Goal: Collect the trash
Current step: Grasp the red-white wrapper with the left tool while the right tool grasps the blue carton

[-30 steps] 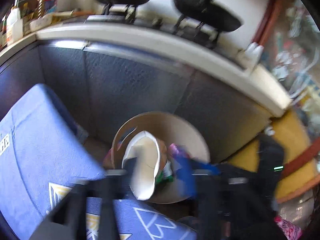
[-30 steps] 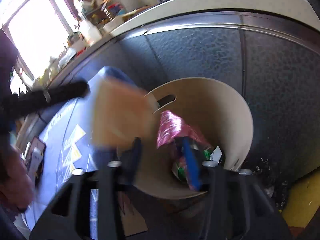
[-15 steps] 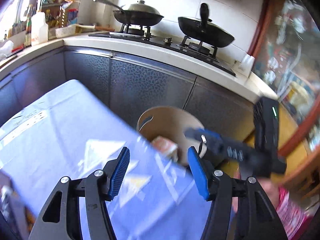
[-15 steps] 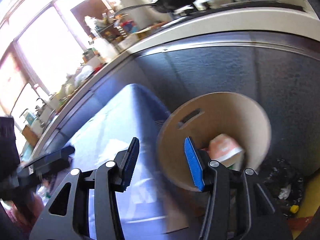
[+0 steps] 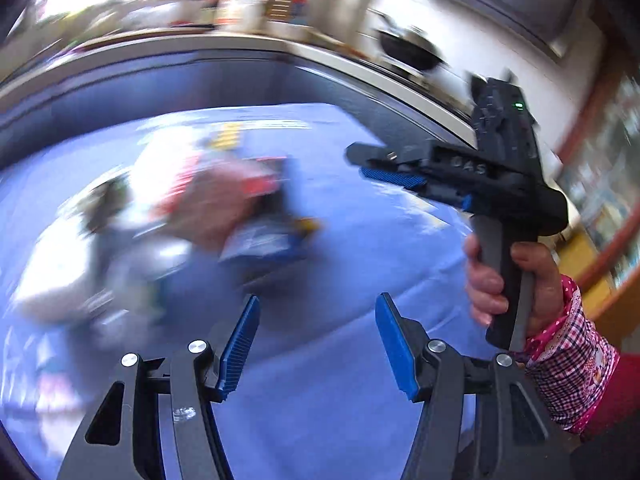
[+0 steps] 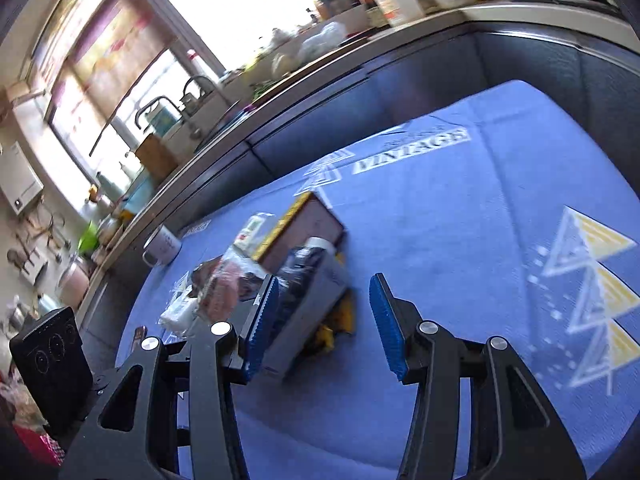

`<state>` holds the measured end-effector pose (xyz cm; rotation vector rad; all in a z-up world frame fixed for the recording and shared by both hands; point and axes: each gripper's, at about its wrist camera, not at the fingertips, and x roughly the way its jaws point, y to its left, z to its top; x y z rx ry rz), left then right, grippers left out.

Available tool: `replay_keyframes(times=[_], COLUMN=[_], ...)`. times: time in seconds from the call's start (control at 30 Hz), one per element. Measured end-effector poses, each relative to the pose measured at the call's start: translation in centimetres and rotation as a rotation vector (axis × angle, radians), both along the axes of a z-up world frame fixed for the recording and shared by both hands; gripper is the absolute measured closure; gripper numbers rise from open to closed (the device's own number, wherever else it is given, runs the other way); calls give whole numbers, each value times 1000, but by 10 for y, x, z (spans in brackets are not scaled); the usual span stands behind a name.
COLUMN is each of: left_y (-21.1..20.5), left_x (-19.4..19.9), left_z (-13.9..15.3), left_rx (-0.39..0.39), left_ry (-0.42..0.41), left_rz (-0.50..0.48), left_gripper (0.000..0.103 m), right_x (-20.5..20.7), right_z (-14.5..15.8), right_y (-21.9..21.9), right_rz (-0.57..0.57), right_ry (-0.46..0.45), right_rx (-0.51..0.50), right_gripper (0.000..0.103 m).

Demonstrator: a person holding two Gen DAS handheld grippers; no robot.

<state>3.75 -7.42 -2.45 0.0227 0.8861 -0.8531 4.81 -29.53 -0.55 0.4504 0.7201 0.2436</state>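
A pile of trash lies on the blue tablecloth (image 6: pixel 460 240): a brown box (image 6: pixel 310 226), a grey and dark packet (image 6: pixel 316 280), a clear wrapper (image 6: pixel 224 280) and white paper (image 6: pixel 176 312). My right gripper (image 6: pixel 324 292) is open and empty, just short of the packet. In the left wrist view the same pile (image 5: pixel 208 208) is a blur ahead and to the left. My left gripper (image 5: pixel 318 316) is open and empty over bare cloth. The right gripper (image 5: pixel 384 168) also shows there, side on, gripped by a hand (image 5: pixel 508 280) in a pink checked sleeve.
A white mug (image 6: pixel 162 246) stands at the table's far left edge. A dark cabinet front (image 6: pixel 400 92) under a crowded counter runs behind the table. The black housing of the left tool (image 6: pixel 48 356) sits at the lower left. The bin is out of view.
A second ago both grippers were over the beige bin with trash at their jaws. Both have swung away empty and now face the pile on the blue table.
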Motion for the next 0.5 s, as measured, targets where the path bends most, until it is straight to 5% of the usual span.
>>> replay_keyframes(times=[0.2, 0.37, 0.5], left_y=[63, 74, 68], left_x=[18, 21, 22], left_z=[-6, -1, -2], left_rx=[-57, -93, -79], left_ry=[49, 34, 7], left_rz=[162, 165, 140], left_gripper=[43, 37, 31], right_x=[57, 2, -43], right_z=[-6, -17, -22], right_y=[55, 90, 76], right_rz=[156, 375, 264], right_ry=[87, 111, 101], right_rx=[-4, 83, 58], right_gripper=[55, 55, 50])
